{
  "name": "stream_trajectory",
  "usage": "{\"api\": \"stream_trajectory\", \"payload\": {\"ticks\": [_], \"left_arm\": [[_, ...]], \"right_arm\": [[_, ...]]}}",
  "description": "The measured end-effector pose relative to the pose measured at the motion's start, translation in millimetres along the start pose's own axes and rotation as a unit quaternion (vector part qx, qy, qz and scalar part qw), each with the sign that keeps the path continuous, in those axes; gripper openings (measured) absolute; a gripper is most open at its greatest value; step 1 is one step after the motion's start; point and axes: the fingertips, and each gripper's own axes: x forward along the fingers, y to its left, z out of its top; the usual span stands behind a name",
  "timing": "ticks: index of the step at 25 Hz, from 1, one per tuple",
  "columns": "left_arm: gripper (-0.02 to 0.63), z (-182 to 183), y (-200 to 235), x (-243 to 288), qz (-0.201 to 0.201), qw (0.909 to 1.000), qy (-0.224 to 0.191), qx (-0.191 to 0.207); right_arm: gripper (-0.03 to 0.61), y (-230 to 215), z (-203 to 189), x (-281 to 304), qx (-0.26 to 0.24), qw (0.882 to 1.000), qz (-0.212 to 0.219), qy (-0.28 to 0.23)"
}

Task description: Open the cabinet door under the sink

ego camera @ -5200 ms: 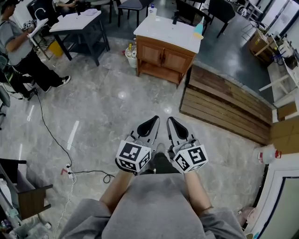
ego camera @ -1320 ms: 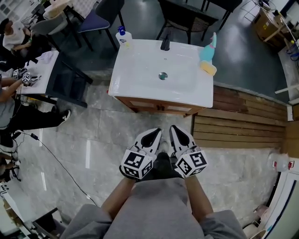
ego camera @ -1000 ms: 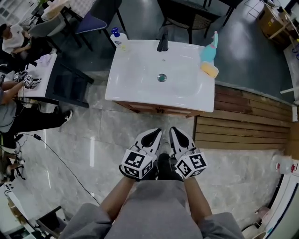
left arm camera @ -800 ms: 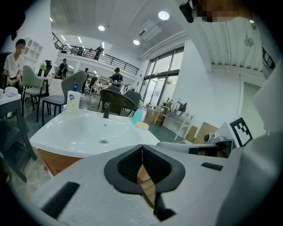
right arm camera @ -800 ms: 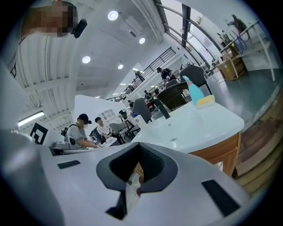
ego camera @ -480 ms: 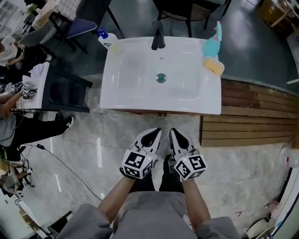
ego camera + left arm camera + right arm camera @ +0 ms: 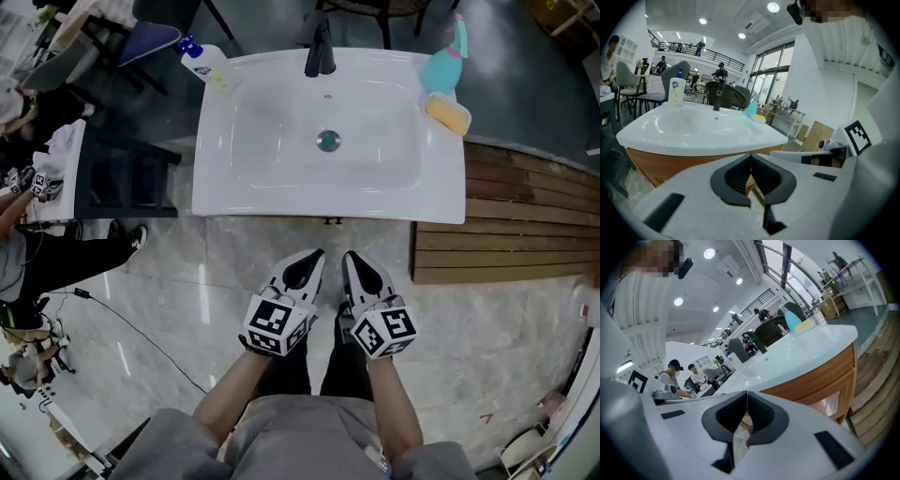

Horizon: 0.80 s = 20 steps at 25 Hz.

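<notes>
A white sink top (image 7: 239, 187) with a black tap (image 7: 318, 54) sits on a wooden cabinet (image 7: 651, 161), straight ahead of me. From the head view the cabinet doors are hidden under the sink top; a wooden side panel (image 7: 836, 380) shows in the right gripper view. My left gripper (image 7: 310, 255) and right gripper (image 7: 349, 255) are held side by side just short of the sink's front edge. Both are shut with nothing between the jaws, left gripper (image 7: 750, 157) and right gripper (image 7: 746, 394) tips touching.
A soap bottle (image 7: 202, 62) stands at the sink's back left, a teal bottle (image 7: 445, 67) and yellow sponge (image 7: 447, 112) at the back right. Wooden planks (image 7: 516, 220) lie on the floor to the right. A dark table (image 7: 127, 173) and seated people are at the left.
The view has closed in on the sink from across the room; it now stands directly in front of the grippers. Both grippers stayed shut and side by side.
</notes>
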Motion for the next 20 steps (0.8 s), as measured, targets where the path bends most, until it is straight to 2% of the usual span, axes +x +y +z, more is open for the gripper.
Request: {"api": "stream_trajectory", "payload": {"ticks": [13,20], "left_arm": [[0.011,-58,38,34,0.011,0.9998,0.001,-0.014],[0.011,-84,49,47,0.010,0.9999,0.007,-0.008]], "right_arm": [[0.012,-58,-58,33,0.009,1.000,-0.008,0.027],[0.055,-78,-85,51,0.036,0.999,-0.016,0.022]]}}
